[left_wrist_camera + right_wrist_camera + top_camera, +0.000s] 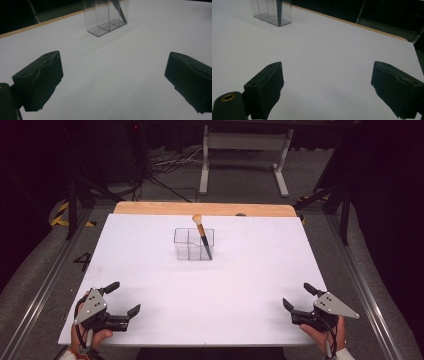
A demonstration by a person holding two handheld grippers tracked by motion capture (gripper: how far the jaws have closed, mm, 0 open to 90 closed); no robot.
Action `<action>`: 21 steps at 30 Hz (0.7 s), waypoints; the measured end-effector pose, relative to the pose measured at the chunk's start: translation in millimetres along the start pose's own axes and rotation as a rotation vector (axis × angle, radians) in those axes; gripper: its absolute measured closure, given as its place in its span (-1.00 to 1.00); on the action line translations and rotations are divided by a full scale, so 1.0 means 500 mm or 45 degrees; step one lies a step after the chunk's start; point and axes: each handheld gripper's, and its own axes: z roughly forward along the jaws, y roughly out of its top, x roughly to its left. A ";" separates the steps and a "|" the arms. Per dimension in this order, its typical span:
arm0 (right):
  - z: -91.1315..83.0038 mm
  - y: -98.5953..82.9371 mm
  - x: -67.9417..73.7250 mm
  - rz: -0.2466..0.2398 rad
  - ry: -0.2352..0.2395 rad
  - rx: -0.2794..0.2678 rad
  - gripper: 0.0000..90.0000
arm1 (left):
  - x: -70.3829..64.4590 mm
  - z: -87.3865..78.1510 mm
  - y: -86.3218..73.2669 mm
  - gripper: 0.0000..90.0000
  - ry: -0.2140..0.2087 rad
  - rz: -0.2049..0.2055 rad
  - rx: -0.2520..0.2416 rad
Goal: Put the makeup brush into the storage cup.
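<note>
A clear plastic organizer (188,246) with several compartments stands at the middle of the white table, toward the far side. A makeup brush (202,236) with a black handle and tan bristles leans in its right compartment, bristles up. The organizer's base (106,26) appears far ahead in the left gripper view, and the organizer (272,15) with the brush's dark handle (279,11) at the upper left of the right gripper view. My left gripper (123,297) rests open at the near left corner, held by a hand. My right gripper (297,296) rests open at the near right corner. Both hold nothing.
The white sheet (210,285) covers a wooden tabletop (200,209) whose bare strip shows along the far edge. A white table frame (245,155) and cables (165,165) stand on the floor beyond. Metal rails (50,270) run along both sides.
</note>
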 end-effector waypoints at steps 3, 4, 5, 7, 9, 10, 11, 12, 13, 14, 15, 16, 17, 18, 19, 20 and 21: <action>0.002 0.000 0.000 0.022 0.014 -0.002 -0.74 | 0.000 0.001 0.000 -0.95 0.004 -0.006 -0.004; 0.001 0.000 -0.001 0.037 0.019 -0.004 -0.74 | 0.001 0.001 0.000 -0.95 0.003 -0.001 0.003; 0.001 0.000 -0.001 0.037 0.019 -0.004 -0.74 | 0.001 0.001 0.000 -0.95 0.003 -0.001 0.003; 0.001 0.002 0.000 0.039 0.020 -0.009 -0.74 | 0.000 0.002 0.000 -0.95 0.005 -0.002 0.001; 0.001 0.002 0.000 0.037 0.020 -0.009 -0.74 | 0.001 0.001 0.000 -0.95 0.007 0.000 0.001; 0.001 0.003 0.001 0.028 0.013 -0.001 -0.74 | 0.001 0.000 0.000 -0.95 0.008 -0.004 -0.002; 0.001 0.003 0.003 0.017 0.000 -0.004 -0.73 | 0.001 -0.001 0.000 -0.95 0.011 -0.001 -0.001; 0.001 0.004 0.004 0.017 -0.001 -0.005 -0.73 | 0.001 -0.001 0.000 -0.95 0.011 -0.001 -0.001; 0.001 0.004 0.004 0.017 -0.001 -0.005 -0.73 | 0.000 -0.001 0.000 -0.95 0.013 0.000 -0.003; 0.001 0.005 0.005 0.009 -0.002 -0.008 -0.73 | 0.000 -0.002 0.000 -0.95 0.013 -0.004 -0.006; 0.002 0.005 0.007 0.002 -0.003 0.001 -0.73 | 0.000 -0.002 0.000 -0.95 0.015 -0.001 -0.003; 0.002 0.005 0.007 0.002 -0.003 0.001 -0.73 | 0.000 -0.002 0.000 -0.95 0.015 -0.001 -0.003; 0.002 0.005 0.008 0.002 0.000 0.001 -0.73 | 0.000 -0.003 0.001 -0.95 0.014 0.000 -0.005; 0.003 0.005 0.008 -0.007 -0.002 0.008 -0.73 | 0.000 -0.002 0.001 -0.95 0.014 0.000 -0.004; 0.003 0.004 0.009 -0.008 -0.002 0.012 -0.73 | 0.000 -0.002 0.001 -0.95 0.015 0.000 -0.003; 0.003 0.004 0.009 -0.008 -0.001 0.013 -0.73 | 0.000 -0.002 0.000 -0.95 0.015 0.000 -0.002; 0.003 0.005 0.008 -0.006 -0.002 0.007 -0.73 | 0.001 -0.001 0.001 -0.95 0.017 0.006 0.001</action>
